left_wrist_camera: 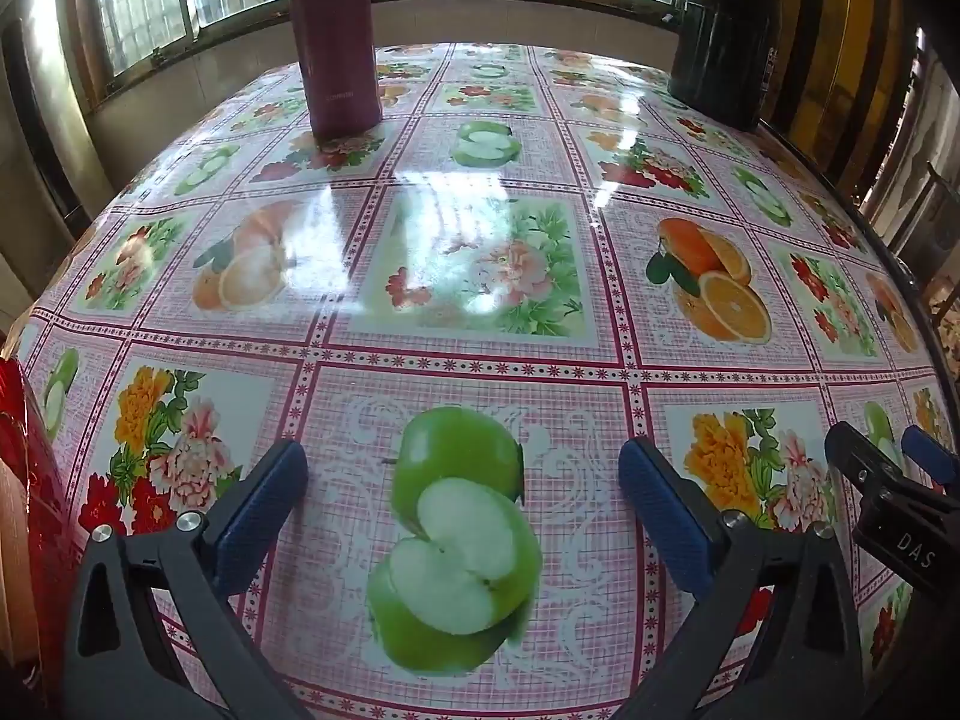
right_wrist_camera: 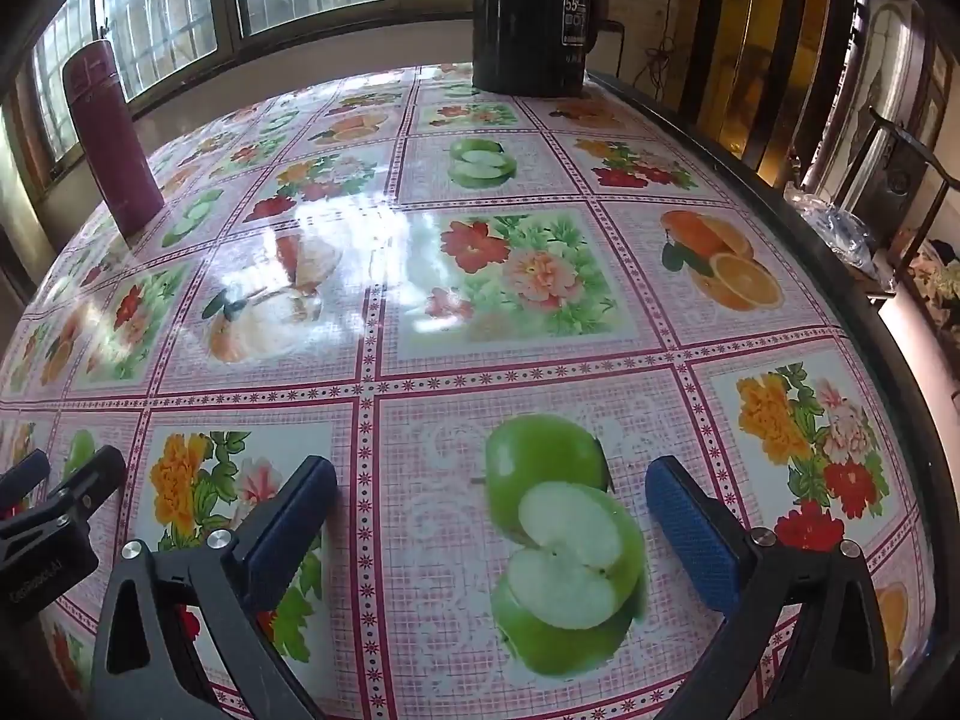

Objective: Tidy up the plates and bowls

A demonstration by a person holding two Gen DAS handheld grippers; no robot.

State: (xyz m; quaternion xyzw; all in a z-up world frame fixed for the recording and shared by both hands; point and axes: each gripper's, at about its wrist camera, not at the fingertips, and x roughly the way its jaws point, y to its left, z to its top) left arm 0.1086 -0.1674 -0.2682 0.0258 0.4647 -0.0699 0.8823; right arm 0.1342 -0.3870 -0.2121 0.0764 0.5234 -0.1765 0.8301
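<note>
Left claw (left_wrist_camera: 462, 468), right claw (right_wrist_camera: 489, 483) agape, holding nothing.

"DAS" on right tool (left_wrist_camera: 894, 480); "55°" label on black container (right_wrist_camera: 531, 18).

The surface (left_wrist_camera: 480, 360) wears a shiny plastic cloth (right_wrist_camera: 384, 384) with pink squares, and each square has a picture of green apples, oranges or flowers. Light from the windows shines on it near the middle. A tall dark red bottle (left_wrist_camera: 333, 36) stands upright on the far left part. A big black pot (right_wrist_camera: 528, 18) stands on the far right part, close to the dark edge. The two are well apart. A red thing (left_wrist_camera: 24, 450) sits at the near left edge.
</note>
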